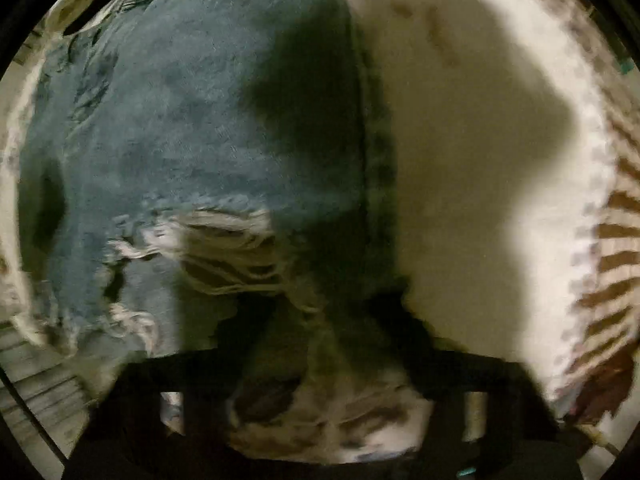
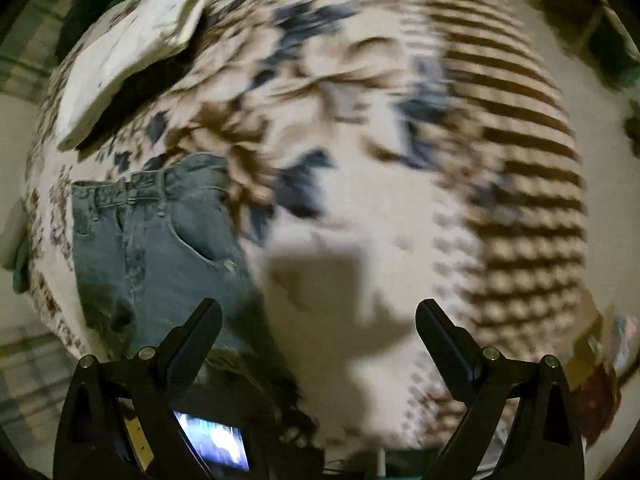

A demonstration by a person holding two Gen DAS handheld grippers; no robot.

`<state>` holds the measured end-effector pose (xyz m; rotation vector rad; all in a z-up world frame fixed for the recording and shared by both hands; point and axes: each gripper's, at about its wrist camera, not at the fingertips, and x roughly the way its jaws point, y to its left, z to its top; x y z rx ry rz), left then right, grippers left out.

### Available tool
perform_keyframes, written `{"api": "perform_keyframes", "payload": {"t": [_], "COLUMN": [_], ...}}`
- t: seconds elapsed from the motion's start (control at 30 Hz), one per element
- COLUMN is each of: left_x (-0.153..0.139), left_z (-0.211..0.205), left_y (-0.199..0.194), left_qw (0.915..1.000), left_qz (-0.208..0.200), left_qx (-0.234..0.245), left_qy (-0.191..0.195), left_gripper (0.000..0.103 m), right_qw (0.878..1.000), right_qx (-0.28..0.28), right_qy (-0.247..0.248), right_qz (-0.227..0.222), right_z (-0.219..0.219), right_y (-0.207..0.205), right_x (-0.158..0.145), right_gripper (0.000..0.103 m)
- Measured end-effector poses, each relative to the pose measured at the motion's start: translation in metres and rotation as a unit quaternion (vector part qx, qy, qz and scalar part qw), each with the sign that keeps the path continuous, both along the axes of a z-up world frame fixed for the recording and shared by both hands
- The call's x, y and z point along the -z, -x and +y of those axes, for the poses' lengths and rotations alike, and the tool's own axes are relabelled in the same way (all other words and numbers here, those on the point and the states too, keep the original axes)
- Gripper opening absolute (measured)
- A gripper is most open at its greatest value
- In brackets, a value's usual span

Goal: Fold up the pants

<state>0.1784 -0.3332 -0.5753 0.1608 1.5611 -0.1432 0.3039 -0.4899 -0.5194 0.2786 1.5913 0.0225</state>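
Note:
Blue ripped jeans [image 1: 180,140] lie on a patterned bedspread [image 1: 460,160] and fill the left of the left wrist view. My left gripper [image 1: 320,332] is low over them, its dark fingers [image 1: 256,332] closed on a fold of the denim near the frayed rip [image 1: 224,248]. In the right wrist view the jeans' waistband and pocket [image 2: 160,232] lie at the left. My right gripper [image 2: 318,336] is open and empty, above the bedspread [image 2: 400,220] to the right of the jeans.
A cream pillow [image 2: 132,56] lies on the bed at the far left. The bedspread's brown striped border [image 2: 520,140] runs down the right. The floor [image 2: 24,380] shows beyond the bed's edges.

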Motion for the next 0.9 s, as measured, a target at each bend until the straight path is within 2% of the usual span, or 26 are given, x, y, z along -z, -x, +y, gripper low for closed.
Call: {"api": "perform_keyframes", "payload": {"t": [0.1, 0.2, 0.23, 0.27, 0.3, 0.33, 0.37, 0.43, 0.47, 0.53, 0.7, 0.77, 0.9], "left_x": [-0.016, -0.029, -0.033, -0.034, -0.037, -0.04, -0.045, -0.053, -0.058, -0.076, -0.121, -0.126, -0.15], "left_z": [0.014, 0.038, 0.045, 0.051, 0.058, 0.067, 0.075, 0.091, 0.098, 0.121, 0.177, 0.172, 0.216], "left_y": [-0.004, -0.011, -0.013, -0.015, -0.017, -0.018, -0.02, -0.021, -0.023, -0.028, -0.03, -0.021, -0.022], "left_qw": [0.9995, 0.9975, 0.9969, 0.9963, 0.9955, 0.9946, 0.9935, 0.9917, 0.9909, 0.9883, 0.9801, 0.9767, 0.9659], "left_qz": [-0.01, -0.014, -0.017, -0.02, -0.023, -0.024, -0.025, -0.032, -0.035, -0.048, -0.083, -0.105, -0.127], "left_qx": [-0.008, -0.035, -0.04, -0.043, -0.048, -0.052, -0.058, -0.064, -0.065, -0.07, -0.089, -0.093, -0.135], "left_qy": [0.029, 0.06, 0.065, 0.072, 0.078, 0.086, 0.095, 0.106, 0.112, 0.127, 0.157, 0.162, 0.181], "left_gripper": [0.01, 0.004, 0.003, 0.003, 0.003, 0.003, 0.003, 0.003, 0.003, 0.002, 0.002, 0.002, 0.002], "right_qw": [0.999, 0.997, 0.996, 0.996, 0.996, 0.996, 0.995, 0.995, 0.996, 0.996, 0.997, 0.998, 0.998], "right_qx": [-0.021, -0.022, -0.022, -0.023, -0.029, -0.036, -0.042, -0.05, -0.05, -0.049, -0.045, -0.04, -0.041], "right_qy": [-0.033, -0.065, -0.07, -0.074, -0.068, -0.063, -0.062, -0.064, -0.057, -0.048, -0.041, -0.04, -0.051], "right_qz": [0.011, 0.034, 0.042, 0.048, 0.059, 0.061, 0.059, 0.056, 0.055, 0.052, 0.043, 0.039, 0.025], "right_z": [0.028, 0.051, 0.056, 0.062, 0.071, 0.076, 0.082, 0.091, 0.095, 0.102, 0.123, 0.132, 0.178], "right_y": [-0.024, -0.051, -0.056, -0.062, -0.067, -0.07, -0.071, -0.072, -0.071, -0.07, -0.071, -0.073, -0.085], "right_x": [0.031, 0.066, 0.073, 0.081, 0.088, 0.09, 0.088, 0.082, 0.077, 0.064, 0.016, -0.005, -0.05], "right_gripper": [0.099, 0.099, 0.095, 0.081, 0.073, 0.058, 0.043, 0.019, 0.015, 0.01, 0.01, 0.009, 0.009]}}
